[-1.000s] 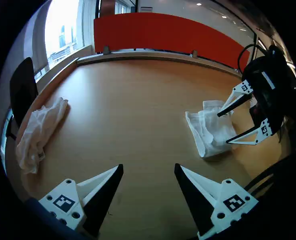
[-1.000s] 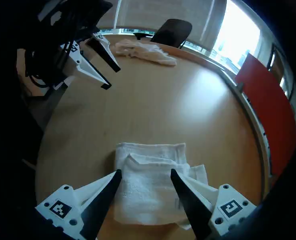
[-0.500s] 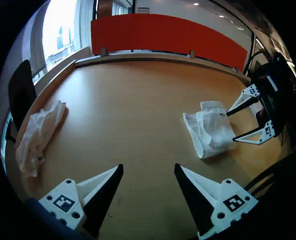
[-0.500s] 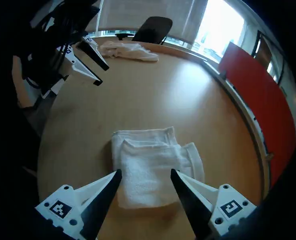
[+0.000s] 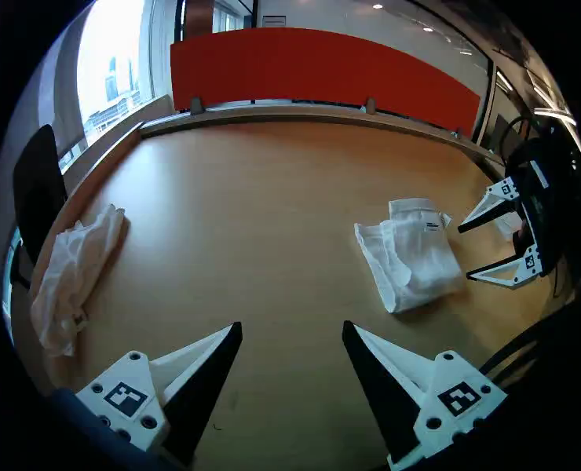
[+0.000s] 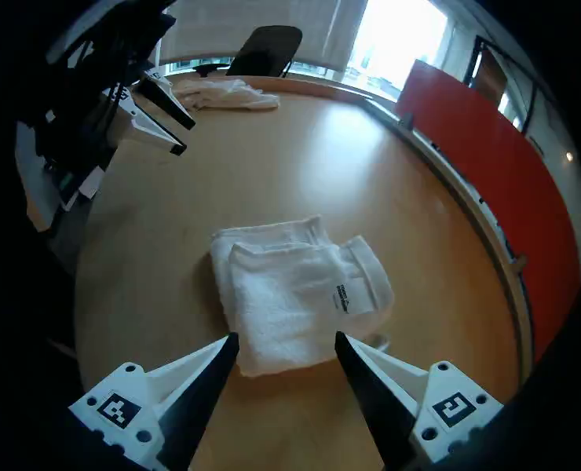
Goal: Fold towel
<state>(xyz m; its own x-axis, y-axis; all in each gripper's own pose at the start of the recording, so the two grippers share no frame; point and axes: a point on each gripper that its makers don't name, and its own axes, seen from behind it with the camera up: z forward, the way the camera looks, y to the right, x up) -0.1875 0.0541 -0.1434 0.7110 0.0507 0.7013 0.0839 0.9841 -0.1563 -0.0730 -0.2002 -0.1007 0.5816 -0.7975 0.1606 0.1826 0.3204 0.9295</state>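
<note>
Towel folded, lying flat near table edge. Right gripper spread wide, empty, has backed off towel. Left gripper spread wide too, over table's other side. Fold looks done

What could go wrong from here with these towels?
The folded towel is uneven, its labelled flap poking out sideways, so layers may slip apart. The right tongs hang open by its near edge and could snag it. The crumpled towel lies near the table edge; a pull might drag it off.
</note>
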